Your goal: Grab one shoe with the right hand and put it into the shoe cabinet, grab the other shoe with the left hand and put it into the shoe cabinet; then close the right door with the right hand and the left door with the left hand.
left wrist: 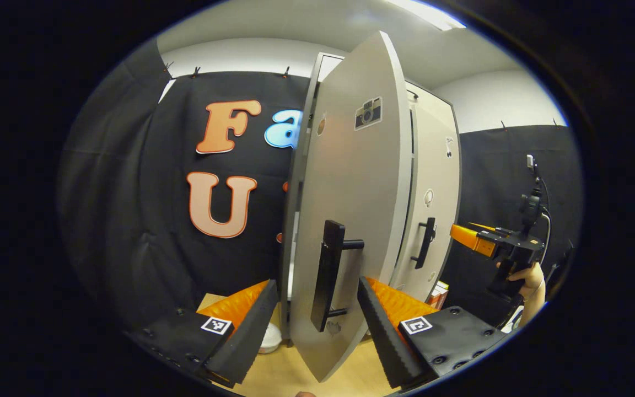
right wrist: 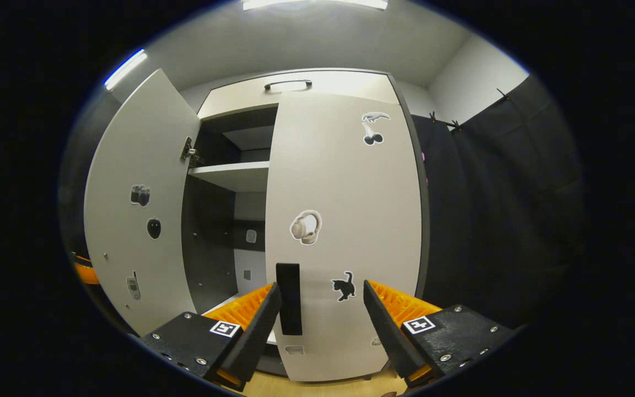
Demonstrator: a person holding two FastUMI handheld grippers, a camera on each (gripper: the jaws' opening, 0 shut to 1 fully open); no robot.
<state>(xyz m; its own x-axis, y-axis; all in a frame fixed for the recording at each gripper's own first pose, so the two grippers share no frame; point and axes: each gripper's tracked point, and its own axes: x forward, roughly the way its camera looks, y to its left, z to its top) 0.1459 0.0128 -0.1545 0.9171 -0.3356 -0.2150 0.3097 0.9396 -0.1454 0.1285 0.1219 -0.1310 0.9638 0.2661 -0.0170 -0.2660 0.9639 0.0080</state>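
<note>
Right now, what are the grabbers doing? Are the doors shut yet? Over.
Both grippers open, left gripper by left door handle. Right door shut, left door ajar. Nothing blocking.

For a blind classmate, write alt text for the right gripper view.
The open right gripper faces the cabinet's shut right door, its black handle between the fingers. The left door stands open, showing a shelf.

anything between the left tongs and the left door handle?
Nothing. In the left gripper view the open left tongs frame the left door's black handle, with a bare gap on either side of it.
</note>
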